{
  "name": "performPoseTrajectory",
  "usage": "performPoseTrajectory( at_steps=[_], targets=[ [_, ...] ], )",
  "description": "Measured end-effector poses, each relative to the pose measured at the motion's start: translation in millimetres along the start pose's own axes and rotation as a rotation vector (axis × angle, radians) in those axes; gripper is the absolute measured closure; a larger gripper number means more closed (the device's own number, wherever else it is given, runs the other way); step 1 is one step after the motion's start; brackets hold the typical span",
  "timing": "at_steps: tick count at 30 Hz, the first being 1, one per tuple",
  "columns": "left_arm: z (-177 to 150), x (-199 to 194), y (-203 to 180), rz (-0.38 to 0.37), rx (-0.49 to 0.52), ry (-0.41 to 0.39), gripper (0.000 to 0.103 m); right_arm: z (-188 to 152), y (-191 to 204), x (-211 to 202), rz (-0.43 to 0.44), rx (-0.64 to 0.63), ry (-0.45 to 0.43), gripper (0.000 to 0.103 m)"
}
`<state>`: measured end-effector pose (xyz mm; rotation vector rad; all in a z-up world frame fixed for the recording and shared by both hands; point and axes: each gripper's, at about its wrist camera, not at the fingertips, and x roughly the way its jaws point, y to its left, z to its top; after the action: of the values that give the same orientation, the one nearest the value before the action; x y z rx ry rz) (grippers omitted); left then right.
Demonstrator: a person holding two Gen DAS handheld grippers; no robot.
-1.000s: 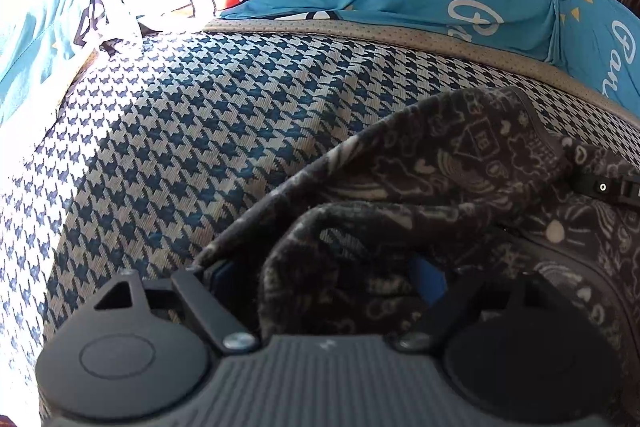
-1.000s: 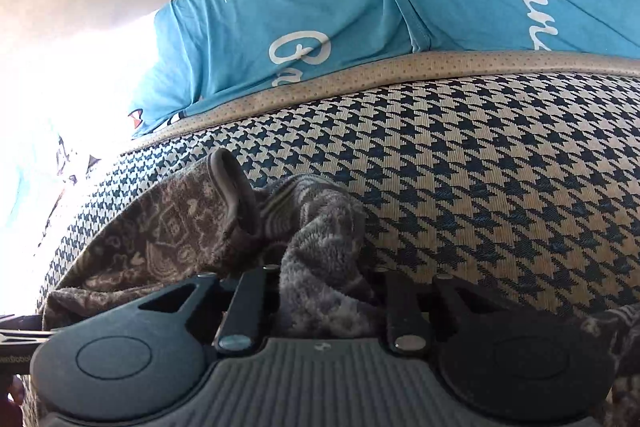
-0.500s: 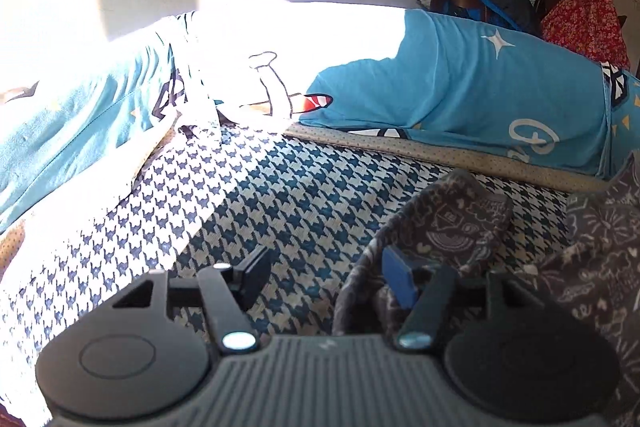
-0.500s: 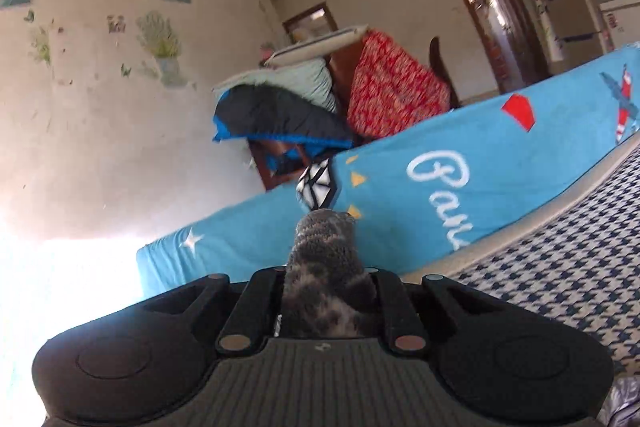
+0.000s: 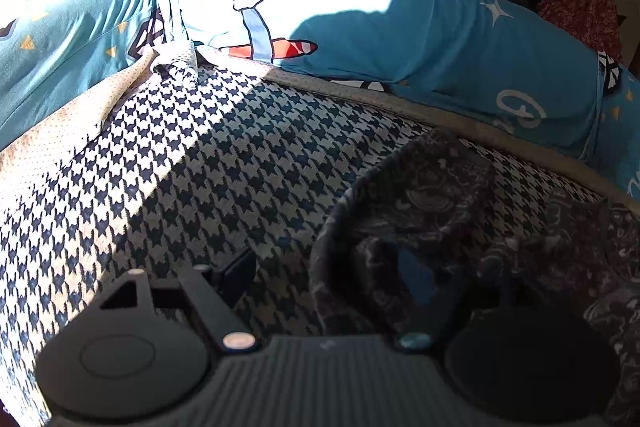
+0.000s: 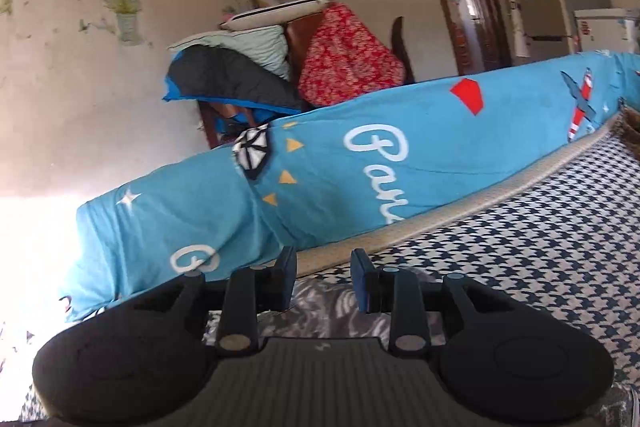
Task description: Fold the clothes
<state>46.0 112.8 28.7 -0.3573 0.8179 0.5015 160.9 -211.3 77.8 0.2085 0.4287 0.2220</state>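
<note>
Houndstooth bed cover (image 5: 208,163) fills the lower frame; both the left claw (image 5: 328,267) and right claw (image 6: 323,279) are opening, neither gripping the dark patterned garment (image 5: 432,195).

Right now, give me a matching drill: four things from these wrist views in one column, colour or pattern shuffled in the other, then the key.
Things:
1. bolster cushion
2. mattress cover
3. garment
4. draped cloth on the chair

Looks:
A. dark grey with pale doodle print
B. red floral
C. blue with white script and a plane
D. navy and white houndstooth

Pairs: 1-C, 2-D, 3-A, 4-B
</note>
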Motion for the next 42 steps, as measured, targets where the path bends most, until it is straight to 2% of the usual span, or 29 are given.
performPoseTrajectory(
  at_steps=[6, 11, 19, 24, 28, 37, 42],
  targets=[
    [4, 3, 9, 0.0, -0.03, 0.02, 0.025, -21, 42, -2, 0.215, -0.135, 0.107, 0.069],
    [5, 5, 12, -0.001, -0.026, 0.035, 0.024, -42, 66, 8, 0.338, -0.149, 0.211, 0.069],
    [7, 2, 28, 0.018, -0.035, 0.028, 0.02, -72, 94, 32, 0.453, -0.054, 0.342, 0.069],
    [9, 1, 36, 0.025, -0.041, 0.03, 0.018, -88, 108, 52, 0.515, 0.066, 0.432, 0.069],
    [9, 0, 41, 0.028, -0.037, 0.03, 0.017, -101, 114, 68, 0.532, 0.185, 0.492, 0.069],
    [12, -3, 53, 0.035, -0.047, 0.021, 0.017, -125, 131, 99, 0.419, 0.292, 0.57, 0.062],
    [12, -3, 56, 0.034, -0.044, 0.023, 0.017, -130, 128, 110, 0.415, 0.398, 0.551, 0.06]
  ],
)
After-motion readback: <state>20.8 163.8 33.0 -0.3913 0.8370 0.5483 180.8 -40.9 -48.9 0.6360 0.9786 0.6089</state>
